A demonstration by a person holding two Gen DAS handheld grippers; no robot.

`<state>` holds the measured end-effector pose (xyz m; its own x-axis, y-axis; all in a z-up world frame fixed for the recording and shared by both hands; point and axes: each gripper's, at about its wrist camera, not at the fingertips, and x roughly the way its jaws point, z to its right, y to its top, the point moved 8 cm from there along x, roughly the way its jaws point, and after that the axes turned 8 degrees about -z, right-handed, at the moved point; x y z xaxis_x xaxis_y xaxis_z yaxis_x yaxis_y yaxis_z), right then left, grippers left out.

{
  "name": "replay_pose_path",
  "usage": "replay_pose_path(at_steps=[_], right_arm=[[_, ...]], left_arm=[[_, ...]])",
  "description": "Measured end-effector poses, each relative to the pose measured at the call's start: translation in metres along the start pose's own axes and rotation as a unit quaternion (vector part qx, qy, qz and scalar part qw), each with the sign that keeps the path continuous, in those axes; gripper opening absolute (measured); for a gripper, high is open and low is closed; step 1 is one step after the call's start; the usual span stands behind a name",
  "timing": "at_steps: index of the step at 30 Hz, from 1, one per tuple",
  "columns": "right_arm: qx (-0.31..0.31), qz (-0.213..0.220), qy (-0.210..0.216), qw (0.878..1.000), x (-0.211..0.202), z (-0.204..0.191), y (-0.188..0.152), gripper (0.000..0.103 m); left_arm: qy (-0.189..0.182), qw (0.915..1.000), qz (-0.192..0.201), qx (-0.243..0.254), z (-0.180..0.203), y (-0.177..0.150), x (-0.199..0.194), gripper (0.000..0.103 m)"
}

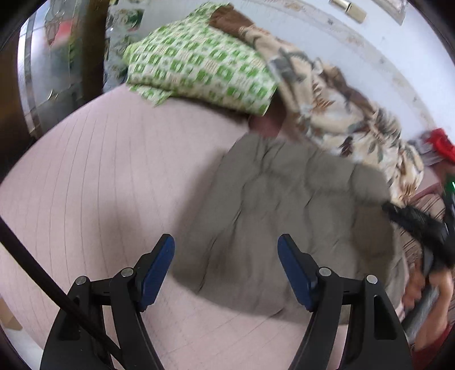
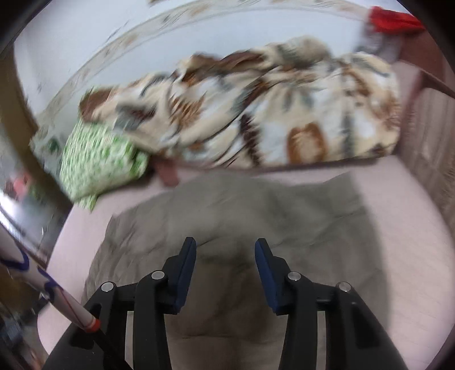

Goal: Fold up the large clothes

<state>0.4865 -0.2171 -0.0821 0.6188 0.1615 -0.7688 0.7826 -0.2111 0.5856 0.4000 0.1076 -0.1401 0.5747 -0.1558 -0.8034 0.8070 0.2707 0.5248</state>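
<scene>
A grey-brown garment (image 1: 284, 210) lies folded and rumpled on a pale pink bed sheet (image 1: 99, 176). My left gripper (image 1: 226, 242) is open and empty, held above the garment's left edge. The garment also shows in the right wrist view (image 2: 241, 210). My right gripper (image 2: 225, 244) is open and empty, held above the garment's near middle. The right gripper and the hand holding it (image 1: 421, 224) show at the right edge of the left wrist view. Both views are blurred by motion.
A green-and-white checked pillow (image 1: 199, 62) lies at the head of the bed. A cream and brown leaf-print quilt (image 2: 270, 113) lies bunched along the white wall. A red cloth (image 2: 392, 18) sits at the far corner. A dark wooden post (image 1: 93, 42) stands by the pillow.
</scene>
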Motion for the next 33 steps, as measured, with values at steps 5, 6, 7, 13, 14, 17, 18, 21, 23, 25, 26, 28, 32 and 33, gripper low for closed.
replay_pose_path(at_steps=[5, 6, 7, 13, 14, 17, 18, 21, 23, 25, 26, 28, 32, 33], right_arm=[[-0.032, -0.013, -0.097, 0.995, 0.079, -0.015, -0.004, 0.047], [-0.031, -0.018, -0.114, 0.993, 0.094, -0.010, -0.005, 0.048], [-0.021, -0.030, -0.127, 0.991, 0.117, -0.003, -0.005, 0.050], [0.025, -0.022, -0.153, 0.988, 0.177, 0.031, 0.015, 0.050], [0.032, -0.021, -0.154, 0.987, 0.183, 0.036, 0.019, 0.050], [0.047, -0.022, -0.149, 0.987, 0.190, 0.043, 0.022, 0.050], [0.046, -0.019, -0.148, 0.988, 0.190, 0.042, 0.022, 0.050], [0.035, -0.011, -0.157, 0.987, 0.183, 0.039, 0.019, 0.050], [0.012, -0.032, -0.187, 0.982, 0.177, 0.029, 0.020, 0.051], [-0.023, -0.032, -0.221, 0.974, 0.154, 0.010, 0.026, 0.052], [-0.036, -0.018, -0.215, 0.976, 0.142, -0.001, 0.029, 0.052], [-0.058, 0.009, -0.187, 0.981, 0.112, -0.033, 0.032, 0.052], [-0.085, 0.002, -0.109, 0.990, 0.093, -0.093, 0.019, 0.052], [-0.090, -0.008, -0.090, 0.992, 0.097, -0.108, 0.011, 0.052]], left_arm=[[0.050, 0.9980, 0.029, 0.026, -0.023, -0.004, 0.019, 0.074], [0.061, 0.9973, 0.030, 0.029, -0.027, -0.001, 0.023, 0.074], [0.067, 0.9970, 0.026, 0.027, -0.033, 0.002, 0.028, 0.074], [0.028, 0.9996, -0.001, 0.004, -0.046, 0.009, 0.046, 0.074], [0.031, 0.9995, 0.000, 0.004, -0.048, 0.009, 0.046, 0.074], [0.038, 0.9993, 0.000, -0.003, -0.053, 0.008, 0.044, 0.074], [0.037, 0.9993, 0.002, -0.005, -0.054, 0.007, 0.042, 0.074], [0.043, 0.9990, 0.008, -0.008, -0.057, 0.008, 0.036, 0.074], [0.041, 0.9990, 0.012, -0.013, -0.061, 0.006, 0.030, 0.074], [0.039, 0.9989, 0.018, -0.021, -0.067, 0.008, 0.024, 0.074], [0.039, 0.9987, 0.020, -0.024, -0.069, 0.009, 0.022, 0.074], [0.042, 0.9983, 0.022, -0.035, -0.077, 0.011, 0.020, 0.074], [0.030, 0.9980, 0.011, -0.055, -0.087, 0.010, 0.021, 0.074], [0.028, 0.9979, 0.009, -0.057, -0.089, 0.010, 0.021, 0.074]])
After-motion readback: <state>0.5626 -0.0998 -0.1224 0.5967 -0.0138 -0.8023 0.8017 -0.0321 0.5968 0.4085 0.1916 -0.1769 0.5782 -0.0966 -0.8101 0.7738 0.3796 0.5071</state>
